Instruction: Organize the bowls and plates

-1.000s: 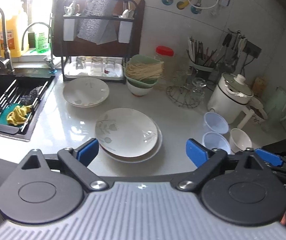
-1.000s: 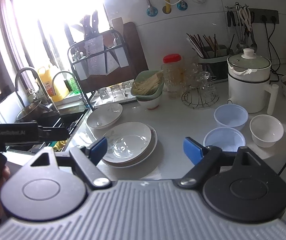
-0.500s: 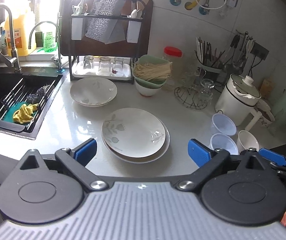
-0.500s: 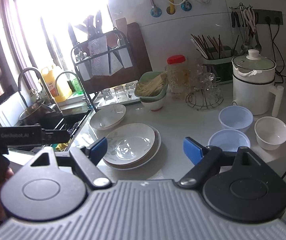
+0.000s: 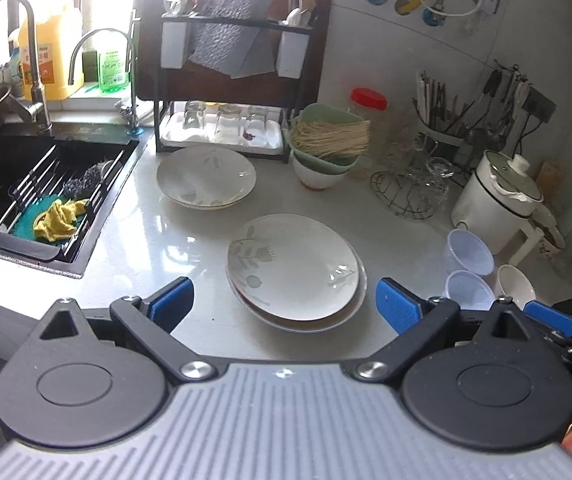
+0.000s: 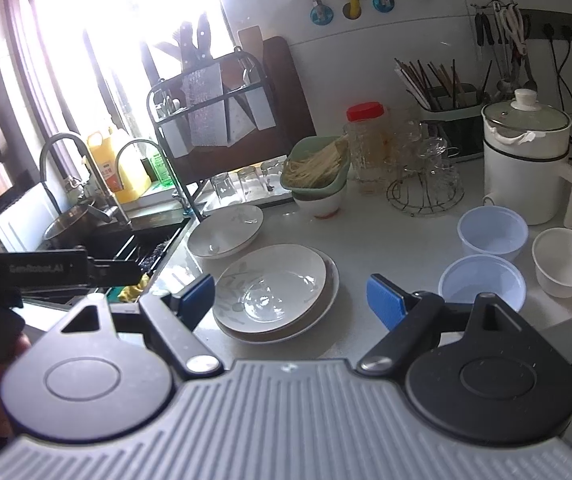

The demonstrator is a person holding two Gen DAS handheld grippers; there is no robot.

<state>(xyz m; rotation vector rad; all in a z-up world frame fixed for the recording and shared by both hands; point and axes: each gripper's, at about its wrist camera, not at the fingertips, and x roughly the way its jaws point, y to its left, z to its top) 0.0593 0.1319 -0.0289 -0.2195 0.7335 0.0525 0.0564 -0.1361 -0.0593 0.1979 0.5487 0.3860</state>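
A stack of white flower-patterned plates (image 5: 294,270) lies mid-counter, also in the right wrist view (image 6: 274,292). Another patterned plate (image 5: 206,178) lies behind it near the rack, seen too in the right wrist view (image 6: 226,230). Two pale blue bowls (image 6: 492,234) (image 6: 482,284) and a white bowl (image 6: 566,262) stand at the right. My left gripper (image 5: 284,304) is open and empty, above the counter's front edge before the stack. My right gripper (image 6: 290,300) is open and empty, just in front of the stack.
A sink (image 5: 26,184) with a rack and yellow cloth lies at the left. A dish rack (image 5: 230,80) with glasses stands at the back. A green bowl of noodles (image 5: 328,140), a wire glass stand (image 5: 410,196) and a white electric pot (image 5: 498,200) stand behind.
Both grippers have shifted slightly; in both views the scene sits a little further right and lower. Nothing on the counter has moved and both grippers stay open.
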